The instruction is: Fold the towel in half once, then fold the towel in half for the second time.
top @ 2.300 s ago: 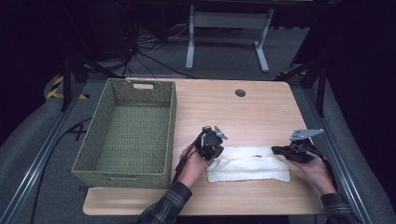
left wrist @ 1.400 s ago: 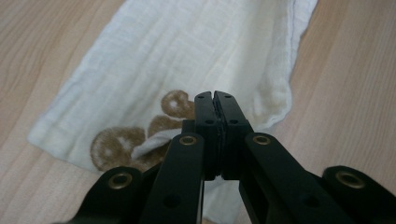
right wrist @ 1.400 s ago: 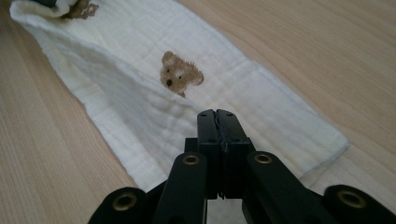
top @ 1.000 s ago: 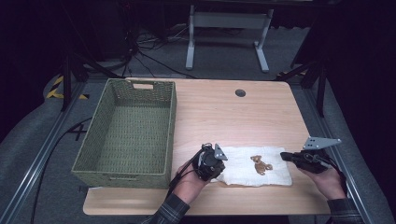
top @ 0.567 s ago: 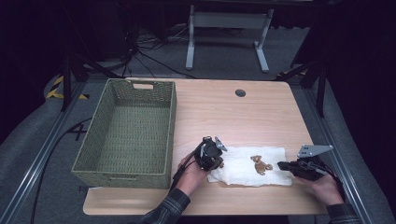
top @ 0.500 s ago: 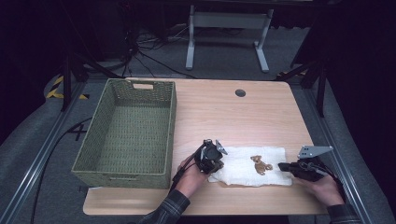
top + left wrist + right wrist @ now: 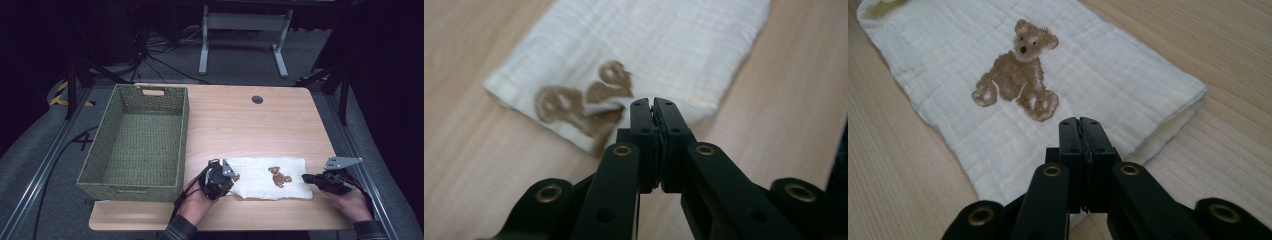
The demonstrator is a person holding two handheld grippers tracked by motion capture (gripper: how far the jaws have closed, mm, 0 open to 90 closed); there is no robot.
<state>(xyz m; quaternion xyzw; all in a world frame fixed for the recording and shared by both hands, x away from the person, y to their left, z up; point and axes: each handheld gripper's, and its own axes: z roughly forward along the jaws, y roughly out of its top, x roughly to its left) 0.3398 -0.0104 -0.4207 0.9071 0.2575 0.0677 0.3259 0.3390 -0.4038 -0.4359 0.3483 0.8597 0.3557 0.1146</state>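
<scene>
A folded white cloth point(image 7: 260, 177) printed with a brown teddy bear point(image 7: 279, 176) lies flat near the table's front edge. At its left end is my left gripper point(image 7: 231, 176). In the left gripper view its jaws point(image 7: 654, 102) are pressed together at the cloth's point(image 7: 649, 50) hem, beside a brown print point(image 7: 584, 100), and a small flap of fabric rises to their tips. My right gripper point(image 7: 306, 178) is at the cloth's right end. In the right gripper view its jaws point(image 7: 1080, 121) are shut over the cloth point(image 7: 1098, 75), just short of the bear point(image 7: 1018, 75); no fabric shows between them.
A green woven basket point(image 7: 185, 135) stands on the left half of the table, close to my left hand. A small round hole point(image 7: 257, 99) sits in the tabletop at the back. Bare wood lies beyond the cloth.
The cloth now shows its bear print, which was hidden at first. My right gripper has come slightly nearer the front edge. The left gripper has shifted a little at the cloth's left end.
</scene>
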